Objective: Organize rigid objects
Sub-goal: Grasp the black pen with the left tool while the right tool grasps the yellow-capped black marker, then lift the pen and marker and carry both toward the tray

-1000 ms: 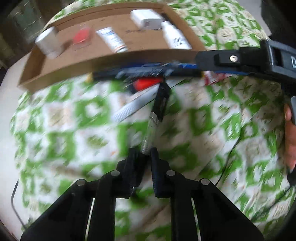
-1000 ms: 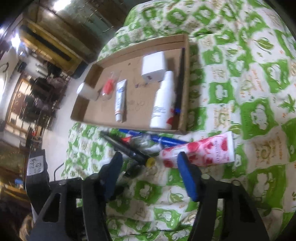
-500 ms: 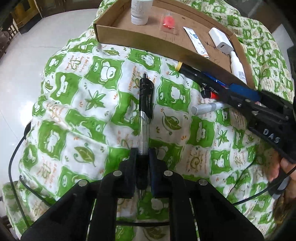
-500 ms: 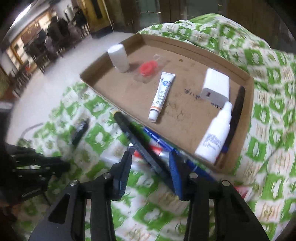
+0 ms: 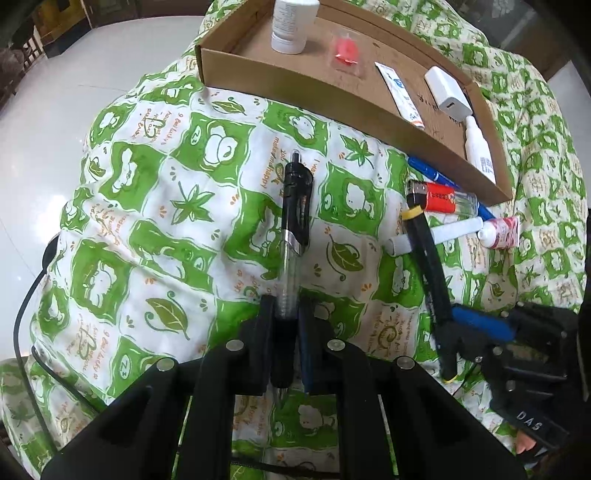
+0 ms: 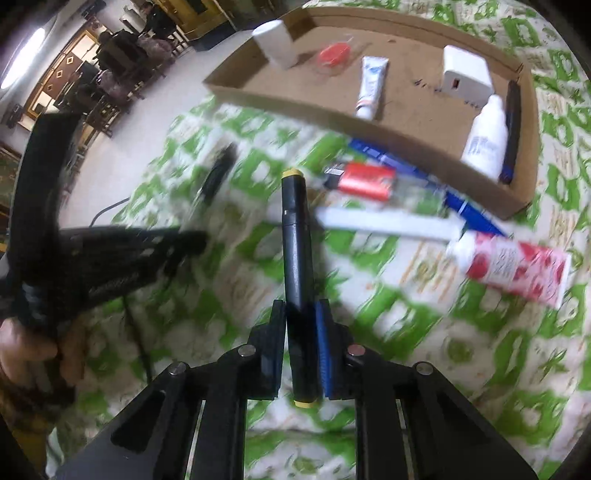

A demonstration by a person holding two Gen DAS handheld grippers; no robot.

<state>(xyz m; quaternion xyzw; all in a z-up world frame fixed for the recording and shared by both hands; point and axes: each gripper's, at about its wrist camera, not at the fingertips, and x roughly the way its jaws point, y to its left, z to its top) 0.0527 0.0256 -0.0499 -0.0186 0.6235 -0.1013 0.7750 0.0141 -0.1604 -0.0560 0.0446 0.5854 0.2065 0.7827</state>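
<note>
Broadly, the tray (image 5: 236, 55) is noted well ahead of both grippers, a cardboard one with low walls, light and stiff enough to stay put if things are laid in gently. A bottle (image 5: 290, 26), a small tube (image 5: 400, 92), a charger (image 5: 447, 92) and a spray bottle (image 5: 480, 151) are already held in it.

Ahead and to the right of the right gripper (image 6: 301, 354), the pink tube (image 6: 513, 267) is seen on the cloth (image 5: 155, 206). It is judged soft-walled and best taken across its middle, lightly. The lighter (image 6: 364, 181), just ahead, is judged hard, smooth and somewhat slippery; a hold across its flat sides is advised.

The marker (image 6: 295, 258) is seen between the right gripper's closing jaws, pinched near its lower end, the yellow-capped far end pointing away from the gripper. It is judged light, rigid and round, so a roll in the pads is possible; a hold nearer the middle would be steadier.

The pen (image 5: 291, 236) is clamped in the left gripper (image 5: 286, 347), held by its clear barrel near the tip, the black clip end pointing away. It is judged very light and stiff, with smooth plastic; its long free end may swing if turned sharply.
</note>
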